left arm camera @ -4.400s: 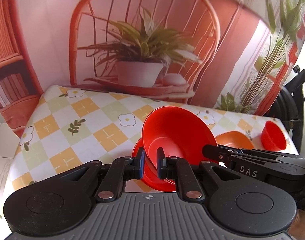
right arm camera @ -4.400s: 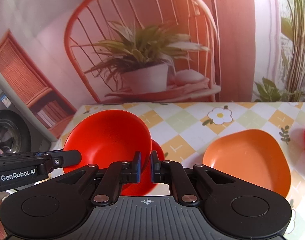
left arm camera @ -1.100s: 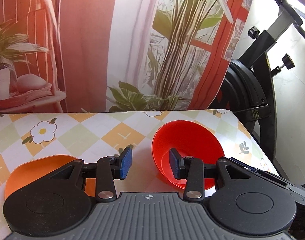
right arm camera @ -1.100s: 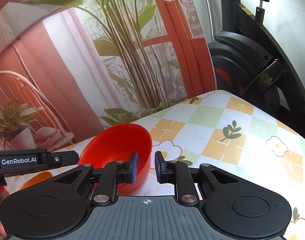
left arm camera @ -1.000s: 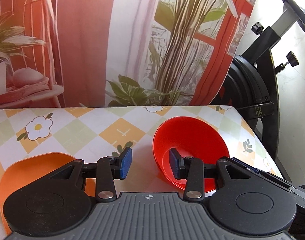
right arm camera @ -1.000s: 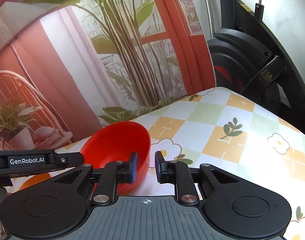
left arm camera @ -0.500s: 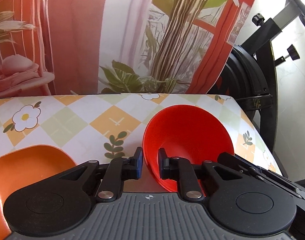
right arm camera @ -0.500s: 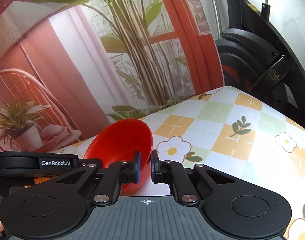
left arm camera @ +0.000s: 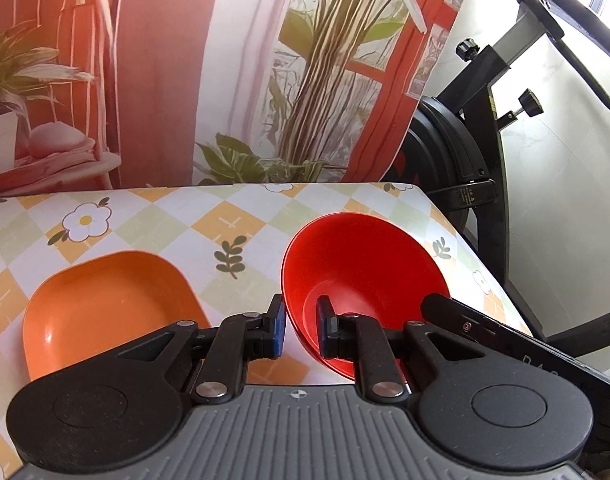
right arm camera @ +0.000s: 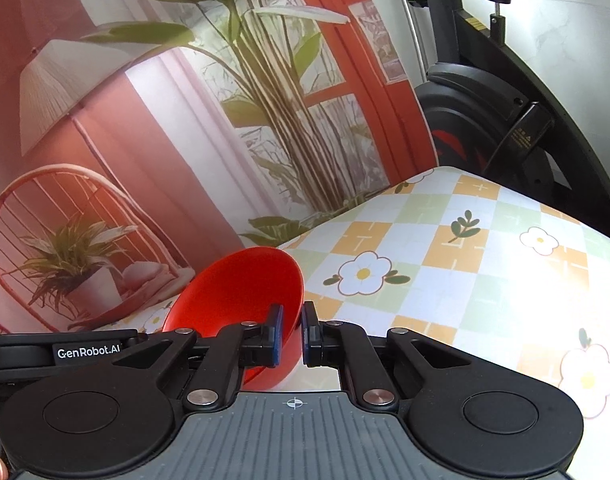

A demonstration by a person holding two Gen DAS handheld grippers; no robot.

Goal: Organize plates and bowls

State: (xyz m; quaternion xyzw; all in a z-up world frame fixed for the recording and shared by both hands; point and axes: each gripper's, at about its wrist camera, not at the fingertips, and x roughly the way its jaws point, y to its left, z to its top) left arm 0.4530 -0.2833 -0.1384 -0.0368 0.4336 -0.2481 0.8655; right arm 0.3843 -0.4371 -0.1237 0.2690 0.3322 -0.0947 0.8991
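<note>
Since a second ago both pairs of tongs have narrowed from standing apart at the rim to pinching the wall of the one glossy red plastic bowl (left arm camera: 365, 264), which now tilts up off the checked flower-print surface (left arm camera: 233, 220), its near rim and underside hidden behind the black tong bodies. The left tongs (left arm camera: 301, 326) clamp the bowl's left wall and the right tongs (right arm camera: 291, 334) clamp its right wall, each narrowed to the wall's thickness. One orange rounded-square plastic plate (left arm camera: 105, 304), partly covered, lies left of the left tongs; readable writing is "GenRobot.AI" on the left tongs' body (right arm camera: 87, 351), while partly cut-off letters on the right tongs' body read only as "D A".
</note>
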